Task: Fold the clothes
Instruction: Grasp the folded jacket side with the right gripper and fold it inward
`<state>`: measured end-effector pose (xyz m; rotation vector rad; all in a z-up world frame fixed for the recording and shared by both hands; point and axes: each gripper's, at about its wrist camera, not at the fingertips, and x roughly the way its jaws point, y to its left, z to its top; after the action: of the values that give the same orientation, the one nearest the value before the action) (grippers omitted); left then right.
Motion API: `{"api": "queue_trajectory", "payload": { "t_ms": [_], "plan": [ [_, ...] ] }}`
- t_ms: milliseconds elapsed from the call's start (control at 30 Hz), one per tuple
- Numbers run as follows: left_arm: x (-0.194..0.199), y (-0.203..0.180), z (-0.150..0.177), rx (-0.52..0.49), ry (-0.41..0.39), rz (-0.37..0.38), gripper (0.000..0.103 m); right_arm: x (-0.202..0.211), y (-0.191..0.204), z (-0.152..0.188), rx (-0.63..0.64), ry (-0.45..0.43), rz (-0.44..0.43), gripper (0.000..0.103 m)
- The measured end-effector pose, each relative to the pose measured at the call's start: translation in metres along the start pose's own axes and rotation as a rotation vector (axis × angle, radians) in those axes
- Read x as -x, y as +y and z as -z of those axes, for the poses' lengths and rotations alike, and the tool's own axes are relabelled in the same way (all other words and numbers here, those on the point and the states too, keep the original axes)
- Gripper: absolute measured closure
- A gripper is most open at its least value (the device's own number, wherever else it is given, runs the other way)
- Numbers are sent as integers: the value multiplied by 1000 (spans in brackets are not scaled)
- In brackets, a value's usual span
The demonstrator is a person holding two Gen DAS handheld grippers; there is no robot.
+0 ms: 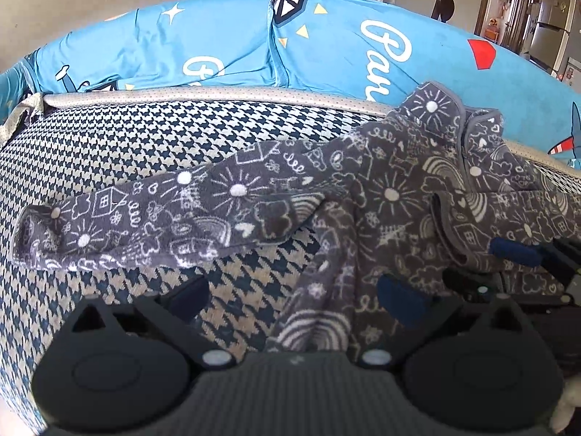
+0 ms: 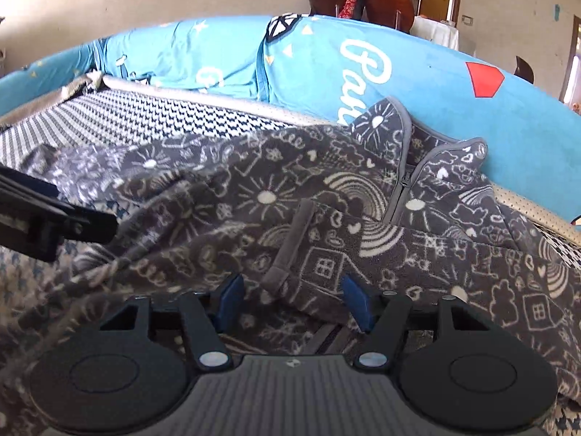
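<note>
Houndstooth cushion (image 1: 109,145) under grey jacket (image 1: 392,196) — left gripper (image 1: 301,298), right gripper (image 2: 290,299) both agape, empty.

A cushion (image 1: 109,152) with a dark and beige houndstooth cover carries a grey fleece jacket (image 1: 392,196) with white doodle print, one sleeve (image 1: 145,221) stretched left. Behind it lies blue printed bedding (image 1: 225,47).

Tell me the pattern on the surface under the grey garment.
Dark-blue and cream houndstooth cover, clearest in the left wrist view.
</note>
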<state>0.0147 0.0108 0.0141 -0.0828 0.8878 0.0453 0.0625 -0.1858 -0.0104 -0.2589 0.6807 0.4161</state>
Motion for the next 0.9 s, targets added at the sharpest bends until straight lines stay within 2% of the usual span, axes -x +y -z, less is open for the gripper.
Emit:
{"api": "queue_trajectory", "payload": {
  "t_ms": [200,333,367,567,733,900],
  "plan": [
    [7,0,2,-3,-3,21,0,-8,-3,-3,-2,-2,26,64],
    [11,0,4,-9,-4,32,0,-8,-6,-7,-44,-9,22,90],
    [12,0,4,-8,-5,33,0,-7,-7,-9,-57,-12,21,92],
    [15,8,5,11,-2,38,0,-4,-19,-21,-209,-58,38,92],
    [19,16,5,28,-3,37,0,5,-25,-44,-301,-173,39,92],
    [22,25,4,38,-19,21,0,24,-19,-75,-340,-347,-31,92]
  ]
}}
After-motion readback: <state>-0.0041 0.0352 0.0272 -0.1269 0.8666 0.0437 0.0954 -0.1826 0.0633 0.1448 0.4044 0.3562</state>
